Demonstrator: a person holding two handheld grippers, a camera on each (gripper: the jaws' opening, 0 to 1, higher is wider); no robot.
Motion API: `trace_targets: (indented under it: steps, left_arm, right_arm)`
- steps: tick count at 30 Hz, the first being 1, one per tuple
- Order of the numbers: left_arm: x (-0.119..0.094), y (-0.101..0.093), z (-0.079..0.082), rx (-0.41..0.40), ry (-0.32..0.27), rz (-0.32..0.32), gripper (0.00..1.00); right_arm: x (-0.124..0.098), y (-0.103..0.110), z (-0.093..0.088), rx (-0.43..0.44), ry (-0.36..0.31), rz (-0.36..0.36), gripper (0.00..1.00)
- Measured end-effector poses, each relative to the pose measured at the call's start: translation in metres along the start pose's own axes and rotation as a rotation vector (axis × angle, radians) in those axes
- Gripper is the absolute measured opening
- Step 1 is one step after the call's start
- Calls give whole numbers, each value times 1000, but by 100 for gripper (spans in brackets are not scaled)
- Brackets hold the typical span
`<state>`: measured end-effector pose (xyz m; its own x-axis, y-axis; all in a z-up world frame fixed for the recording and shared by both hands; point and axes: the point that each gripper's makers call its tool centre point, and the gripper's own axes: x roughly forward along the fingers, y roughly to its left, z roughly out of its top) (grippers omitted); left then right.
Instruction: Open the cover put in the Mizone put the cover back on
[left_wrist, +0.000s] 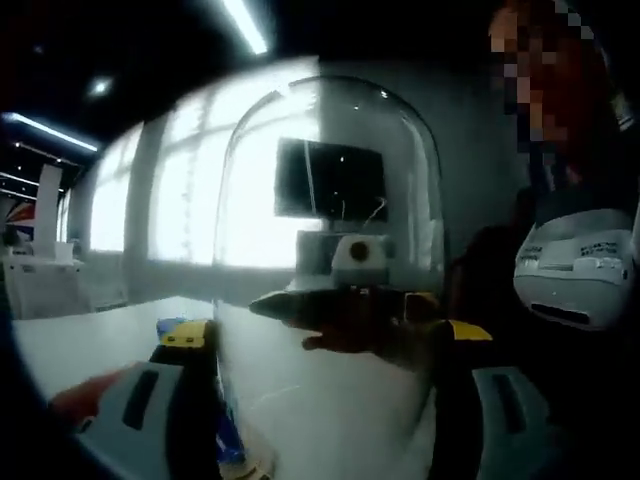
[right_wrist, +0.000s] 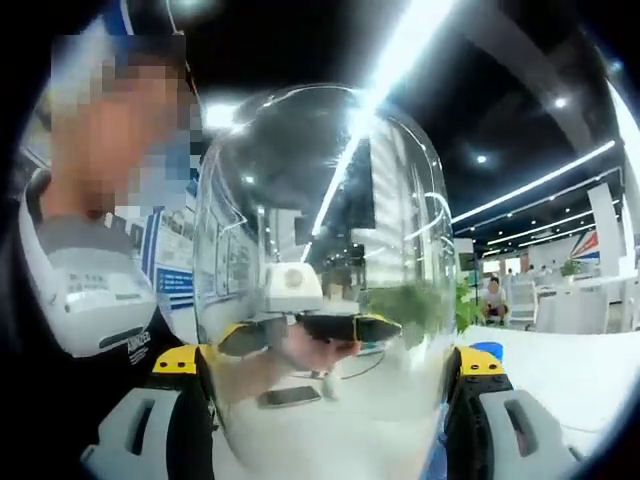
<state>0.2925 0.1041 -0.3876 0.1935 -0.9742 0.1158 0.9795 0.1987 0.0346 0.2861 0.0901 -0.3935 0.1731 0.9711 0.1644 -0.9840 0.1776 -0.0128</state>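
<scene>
Both grippers, left gripper (left_wrist: 320, 400) and right gripper (right_wrist: 330, 410), clench the glass cover (left_wrist: 330, 200) between their jaws. Slick glass; uneven squeeze could let it slide out and shatter.

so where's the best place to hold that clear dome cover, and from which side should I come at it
Hold the glass dome cover low on its straight lower wall, from two opposite sides, as both do now: the left hand-held gripper and right hand-held gripper each have their jaws either side of it. The top is rounded and smooth, so jaws there would likely slip; the near-parallel sides below give flatter contact.
</scene>
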Motion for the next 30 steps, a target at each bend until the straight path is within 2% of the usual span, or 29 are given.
trace_targets:
  steps: [7, 16, 21, 27, 30]
  left_arm:
    - [2, 2, 18, -4, -8, -3, 74]
    - [6, 14, 51, 10, -34, 4, 74]
    - [7, 25, 62, 19, -56, 6, 74]
    - [10, 40, 68, 20, -77, 16, 74]
    - [10, 47, 73, 26, -99, 25, 74]
  right_arm:
    - [4, -3, 23, -15, -8, -7, 90]
    - [14, -14, 68, -63, -47, 3, 90]
    - [18, -23, 80, -81, -59, 8, 90]
    - [23, -38, 88, -90, -67, 17, 90]
    - [24, -45, 96, -98, -98, 31, 90]
